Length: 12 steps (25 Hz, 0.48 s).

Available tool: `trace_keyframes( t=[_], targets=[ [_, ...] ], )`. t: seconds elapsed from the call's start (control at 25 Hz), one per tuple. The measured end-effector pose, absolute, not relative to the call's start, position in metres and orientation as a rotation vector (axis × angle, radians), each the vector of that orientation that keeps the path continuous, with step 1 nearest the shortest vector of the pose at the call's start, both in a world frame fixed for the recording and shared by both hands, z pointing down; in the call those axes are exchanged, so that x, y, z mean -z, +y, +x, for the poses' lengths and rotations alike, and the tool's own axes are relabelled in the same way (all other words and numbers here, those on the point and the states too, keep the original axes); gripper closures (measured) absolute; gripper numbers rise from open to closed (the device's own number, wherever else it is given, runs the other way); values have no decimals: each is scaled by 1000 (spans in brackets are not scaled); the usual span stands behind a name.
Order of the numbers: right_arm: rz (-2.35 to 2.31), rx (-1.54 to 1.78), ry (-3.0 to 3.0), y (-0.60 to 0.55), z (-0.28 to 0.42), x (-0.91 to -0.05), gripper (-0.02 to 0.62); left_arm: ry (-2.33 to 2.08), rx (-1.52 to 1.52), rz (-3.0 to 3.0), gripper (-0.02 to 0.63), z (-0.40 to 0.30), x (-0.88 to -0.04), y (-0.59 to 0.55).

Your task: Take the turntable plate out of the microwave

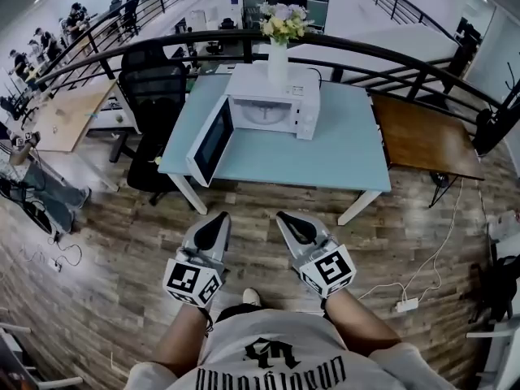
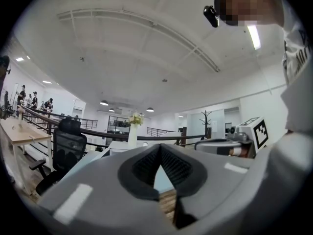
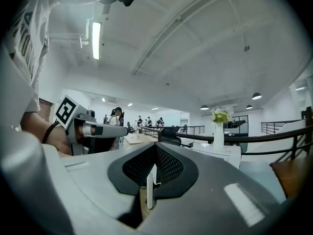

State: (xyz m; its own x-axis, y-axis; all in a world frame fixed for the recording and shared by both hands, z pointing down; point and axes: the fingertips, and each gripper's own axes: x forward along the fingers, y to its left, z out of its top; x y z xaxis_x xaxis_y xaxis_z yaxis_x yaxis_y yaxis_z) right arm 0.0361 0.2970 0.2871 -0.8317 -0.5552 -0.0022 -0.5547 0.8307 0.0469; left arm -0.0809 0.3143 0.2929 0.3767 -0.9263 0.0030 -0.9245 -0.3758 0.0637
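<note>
The white microwave (image 1: 302,104) stands on a light blue table (image 1: 341,157) with its door (image 1: 213,140) swung open to the left. Inside its cavity a pale round turntable plate (image 1: 264,117) shows faintly. A white vase of flowers (image 1: 279,55) sits on top of the microwave. My left gripper (image 1: 223,216) and right gripper (image 1: 282,216) hang side by side over the wooden floor, short of the table's front edge, both shut and holding nothing. From the right gripper view the microwave (image 3: 222,153) lies ahead to the right, beyond the shut right gripper (image 3: 156,145). The left gripper (image 2: 160,146) likewise points level at the table.
A black office chair (image 1: 154,96) stands at the table's left end, next to the open door. A brown wooden table (image 1: 426,136) adjoins on the right. A curved black railing (image 1: 390,59) runs behind. A power strip with cable (image 1: 406,305) lies on the floor at right. People sit at desks far left.
</note>
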Motion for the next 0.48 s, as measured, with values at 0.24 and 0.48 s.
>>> trace_keyframes(
  t=[0.24,0.48],
  targets=[
    [978,48,-2958,262,-7,-282,594,-1653,31,2588,557,-125,-289,280],
    [1000,15,-2933,226,-28,-292,594,-1633,33,2578,557,-150,-296,244]
  ],
)
